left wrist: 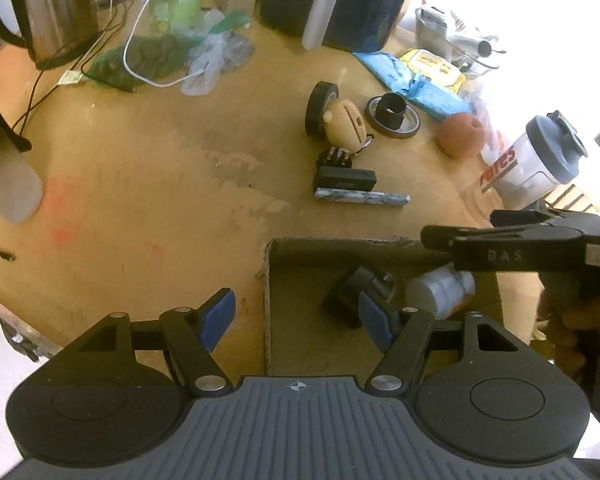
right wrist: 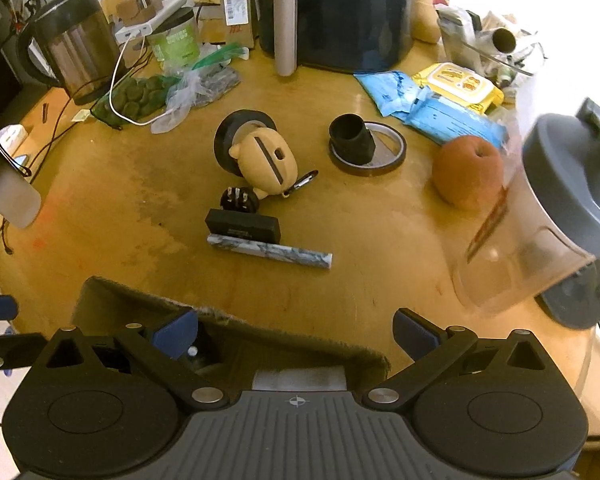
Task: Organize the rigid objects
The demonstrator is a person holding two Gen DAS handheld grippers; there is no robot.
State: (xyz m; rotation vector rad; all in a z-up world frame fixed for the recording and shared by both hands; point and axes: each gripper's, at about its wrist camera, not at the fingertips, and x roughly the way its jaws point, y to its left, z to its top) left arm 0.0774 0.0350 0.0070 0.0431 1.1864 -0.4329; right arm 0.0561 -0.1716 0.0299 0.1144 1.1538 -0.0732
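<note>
My left gripper (left wrist: 296,320) is open, its left pad over the table and its right pad over an open cardboard box (left wrist: 267,280); nothing is between the pads. A black block (left wrist: 348,296) and a pale bottle (left wrist: 440,290) lie in the box. Beyond the box sit a marbled bar (left wrist: 362,199), a black case (left wrist: 346,179), a black plug (left wrist: 335,157), a tan figure toy (left wrist: 345,125), a black tape roll (left wrist: 318,109) and a black tube on a ring (left wrist: 392,114). My right gripper (right wrist: 296,334) is wide open and empty above the box's far rim (right wrist: 240,318).
A reddish round fruit (right wrist: 466,172) and a clear shaker bottle with a grey lid (right wrist: 540,216) stand at the right. A kettle (right wrist: 74,44), a dark appliance (right wrist: 340,12), cables, bags and wipe packs (right wrist: 456,84) crowd the back. The table edge curves at the left.
</note>
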